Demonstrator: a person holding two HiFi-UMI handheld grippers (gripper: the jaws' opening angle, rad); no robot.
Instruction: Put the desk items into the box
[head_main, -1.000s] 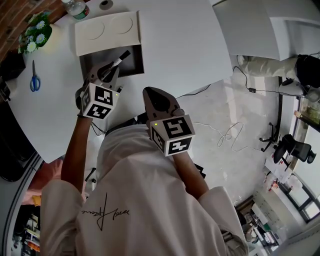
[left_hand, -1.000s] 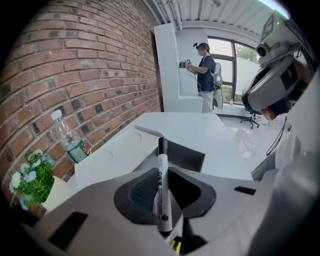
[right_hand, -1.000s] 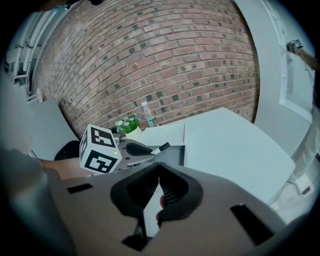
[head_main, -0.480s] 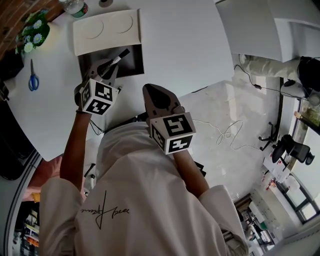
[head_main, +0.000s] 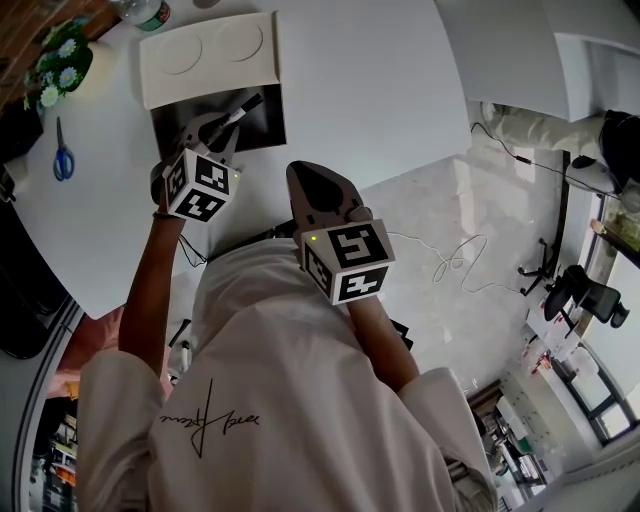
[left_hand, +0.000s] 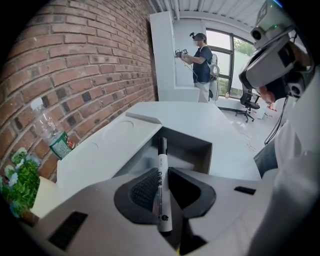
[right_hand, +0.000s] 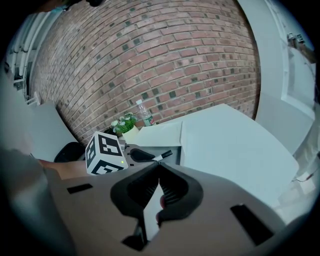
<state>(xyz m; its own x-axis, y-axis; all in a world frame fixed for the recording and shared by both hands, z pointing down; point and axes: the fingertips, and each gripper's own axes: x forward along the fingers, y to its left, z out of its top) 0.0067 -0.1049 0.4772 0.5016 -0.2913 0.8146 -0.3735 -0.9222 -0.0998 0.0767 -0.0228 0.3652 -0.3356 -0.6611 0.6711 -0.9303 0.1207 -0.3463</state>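
Left hand-held gripper (head_main: 218, 130) has edged slightly nearer the box (head_main: 264, 126), upper left, clamped on the marker (head_main: 240, 110) over its opening; right hand-held gripper (head_main: 308, 182), frame centre, seems closed, empty.

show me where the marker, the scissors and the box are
marker (left_hand: 163, 187): left gripper view, middle of its white barrel
scissors (head_main: 63, 163): head view, on the blue handles
box (head_main: 268, 122): head view, bare dark inside near its right wall

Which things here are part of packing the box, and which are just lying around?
Job: marker in the left gripper, open box, probably the scissors.
Lying about: water bottle, potted flowers, cable on the floor.
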